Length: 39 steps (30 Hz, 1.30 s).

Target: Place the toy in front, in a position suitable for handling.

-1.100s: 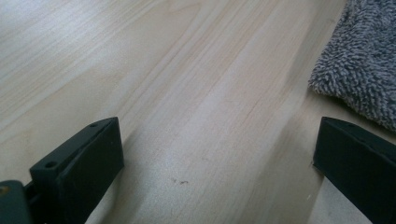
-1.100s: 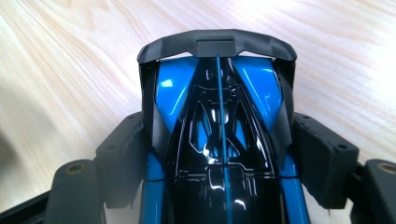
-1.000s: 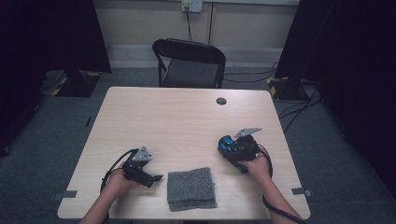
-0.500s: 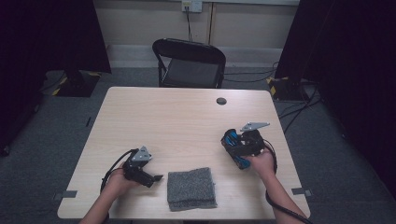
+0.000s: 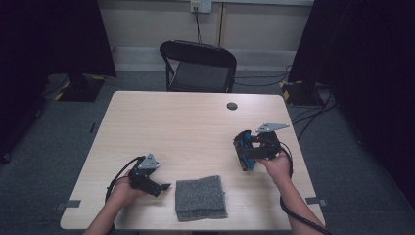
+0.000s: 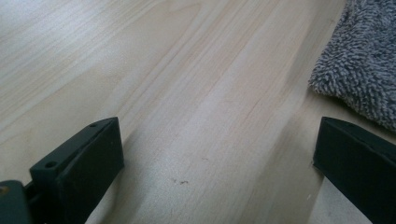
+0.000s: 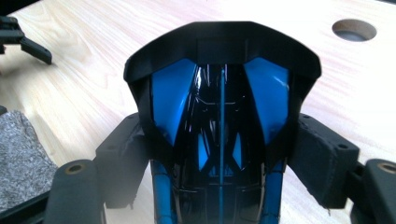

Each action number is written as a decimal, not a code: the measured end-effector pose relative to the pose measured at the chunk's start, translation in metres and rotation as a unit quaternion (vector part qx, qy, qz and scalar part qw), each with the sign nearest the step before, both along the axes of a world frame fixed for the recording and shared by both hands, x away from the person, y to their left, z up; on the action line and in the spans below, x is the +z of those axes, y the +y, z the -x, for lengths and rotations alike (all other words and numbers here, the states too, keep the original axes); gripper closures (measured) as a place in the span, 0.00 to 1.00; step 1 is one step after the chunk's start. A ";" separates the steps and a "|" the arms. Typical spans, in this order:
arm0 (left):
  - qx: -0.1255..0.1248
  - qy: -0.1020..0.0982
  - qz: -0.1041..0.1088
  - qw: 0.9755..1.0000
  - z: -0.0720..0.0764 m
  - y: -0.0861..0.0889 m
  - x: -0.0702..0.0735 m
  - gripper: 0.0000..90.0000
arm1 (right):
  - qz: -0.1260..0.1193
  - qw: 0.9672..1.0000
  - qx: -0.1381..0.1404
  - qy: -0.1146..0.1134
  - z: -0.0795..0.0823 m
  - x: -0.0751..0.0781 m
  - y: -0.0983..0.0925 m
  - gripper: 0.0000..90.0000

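Pale wood table (image 5: 186, 122) carries the work, with a folding chair (image 5: 200, 66) at the frame's upper centre. At centre right, the right gripper (image 5: 243, 155) pinches a black-and-blue glossy object (image 7: 219, 116) between its jaws. It looks rigid, light and slick; grip its flat sides. At lower left, the left gripper (image 5: 164, 187) rests with jaws spread beside a soft grey cloth (image 5: 200, 197).

Left gripper (image 5: 164, 186) agape – right gripper (image 5: 243, 155) clamped
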<state>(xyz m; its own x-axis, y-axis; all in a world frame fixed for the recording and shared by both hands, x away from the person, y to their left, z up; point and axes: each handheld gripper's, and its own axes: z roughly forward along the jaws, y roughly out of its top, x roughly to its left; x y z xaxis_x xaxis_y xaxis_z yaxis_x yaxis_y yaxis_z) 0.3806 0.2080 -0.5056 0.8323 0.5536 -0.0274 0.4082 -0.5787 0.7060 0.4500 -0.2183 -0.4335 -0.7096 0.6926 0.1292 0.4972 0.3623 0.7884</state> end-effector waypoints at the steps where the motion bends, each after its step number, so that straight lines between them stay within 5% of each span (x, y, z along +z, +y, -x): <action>1: 0.000 0.000 0.000 1.000 0.000 0.000 0.000 0.01 | -0.004 1.000 0.001 0.002 -0.001 0.001 0.000 0.29; 8: 0.000 0.000 0.000 1.000 0.000 0.000 0.000 0.01 | -0.023 1.000 -0.004 -0.008 -0.002 0.009 0.000 0.29; 20: 0.000 0.000 0.000 1.000 0.000 0.000 0.000 0.01 | -0.020 1.000 -0.004 -0.008 -0.013 0.009 0.020 0.28; 39: -0.001 0.000 0.000 1.000 0.000 0.000 0.000 0.01 | 0.018 1.000 -0.012 0.019 -0.051 -0.006 0.061 0.28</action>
